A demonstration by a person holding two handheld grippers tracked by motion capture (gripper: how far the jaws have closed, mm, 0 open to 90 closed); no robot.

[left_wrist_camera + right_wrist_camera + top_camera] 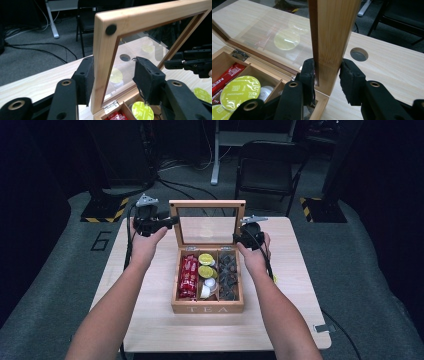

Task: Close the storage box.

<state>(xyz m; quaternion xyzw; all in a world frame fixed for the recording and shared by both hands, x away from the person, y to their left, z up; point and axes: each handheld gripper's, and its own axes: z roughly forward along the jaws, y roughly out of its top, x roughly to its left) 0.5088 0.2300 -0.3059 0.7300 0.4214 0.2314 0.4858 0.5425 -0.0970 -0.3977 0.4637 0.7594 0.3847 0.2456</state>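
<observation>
From above, your wooden tea box (207,307) sits in the middle of the pale worktop (150,320), its glass-paned lid (207,206) standing upright at the back. Your left tool (170,222) reaches the lid's left edge from the side, and your right tool (239,238) meets the lid's right edge lower down, near the hinge end. Inside the box you see red sachets (188,276) in the left compartment, yellow-green capsules (205,265) in the middle one and dark pieces (228,275) in the right one. Along your left tool (113,77), the lid's wooden frame (105,62) stands between the jaws: the left pad lies against the outer face, while the right pad stands off the glass on the inner side, so this tool is part-way closed around the frame without clamping it. Your other tool shows beyond the glass at the right. Along your right tool (327,80), the frame's edge (332,37) rises straight up between the jaws, and both pads press on it, holding the lid. A round hole (359,54) in the worktop lies just beyond.
</observation>
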